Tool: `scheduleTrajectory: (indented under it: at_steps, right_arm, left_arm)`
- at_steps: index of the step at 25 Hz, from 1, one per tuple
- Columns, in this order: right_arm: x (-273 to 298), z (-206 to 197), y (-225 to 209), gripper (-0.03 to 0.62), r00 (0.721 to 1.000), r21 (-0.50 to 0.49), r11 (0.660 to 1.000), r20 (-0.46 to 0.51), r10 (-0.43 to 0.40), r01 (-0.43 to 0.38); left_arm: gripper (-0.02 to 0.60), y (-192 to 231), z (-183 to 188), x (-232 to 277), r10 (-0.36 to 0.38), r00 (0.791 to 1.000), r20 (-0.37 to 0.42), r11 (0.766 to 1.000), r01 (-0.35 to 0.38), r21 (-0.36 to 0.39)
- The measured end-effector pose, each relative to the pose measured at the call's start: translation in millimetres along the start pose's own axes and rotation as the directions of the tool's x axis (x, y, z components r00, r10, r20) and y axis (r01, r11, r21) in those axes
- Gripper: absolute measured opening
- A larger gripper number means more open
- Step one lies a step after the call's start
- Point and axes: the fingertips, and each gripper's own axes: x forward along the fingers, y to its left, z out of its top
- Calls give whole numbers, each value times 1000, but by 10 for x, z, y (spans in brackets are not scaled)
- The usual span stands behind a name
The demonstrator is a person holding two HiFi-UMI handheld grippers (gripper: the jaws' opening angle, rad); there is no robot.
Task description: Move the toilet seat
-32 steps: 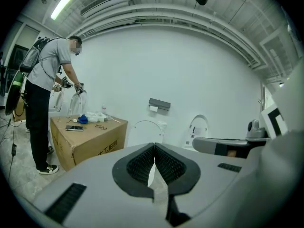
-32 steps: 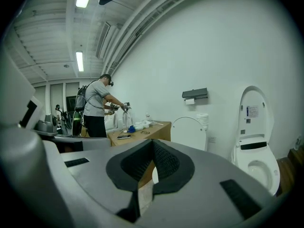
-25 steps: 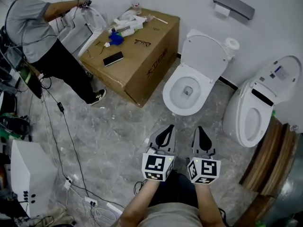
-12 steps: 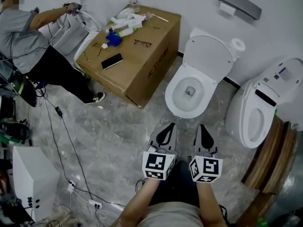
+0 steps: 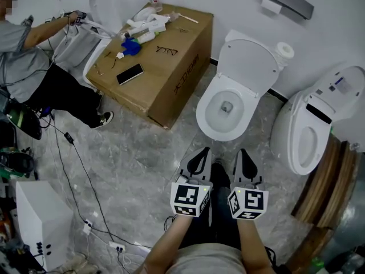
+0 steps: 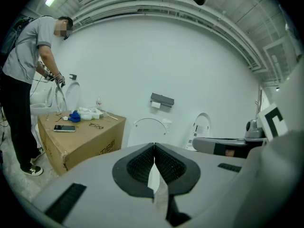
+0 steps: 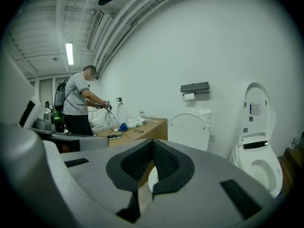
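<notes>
A white toilet (image 5: 212,123) stands against the far wall with its seat and lid (image 5: 249,59) raised against the tank. My left gripper (image 5: 203,151) and right gripper (image 5: 242,152) are held side by side a short way in front of the bowl, both pointing at it and touching nothing. Both are shut and empty. In the left gripper view the shut jaws (image 6: 154,145) sit below the raised lid (image 6: 149,127). The right gripper view shows its shut jaws (image 7: 153,141) left of and below the lid (image 7: 189,129).
A large cardboard box (image 5: 171,79) left of the toilet carries a phone (image 5: 129,73), glasses and small items. A person (image 5: 40,56) works at the far left. A second toilet (image 5: 311,124) stands at the right, beside wooden boards (image 5: 325,193). Cables (image 5: 74,153) cross the floor.
Both grippers have edged forward toward the toilet together and stayed shut. The person at the left now sits closer to the picture's edge.
</notes>
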Motion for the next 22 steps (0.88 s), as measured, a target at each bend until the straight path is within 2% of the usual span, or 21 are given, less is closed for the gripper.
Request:
scheduleTrajectory:
  at_steps: [11, 22]
  right_arm:
    - [308, 5, -196, 15, 1000, 9, 1000, -31, 3, -2]
    - [881, 45, -453, 15, 997, 19, 1000, -73, 25, -24]
  left_arm:
    - [17, 73, 21, 349, 8, 1000, -25, 1000, -8, -5]
    - [17, 251, 81, 863, 47, 998, -51, 999, -48, -23]
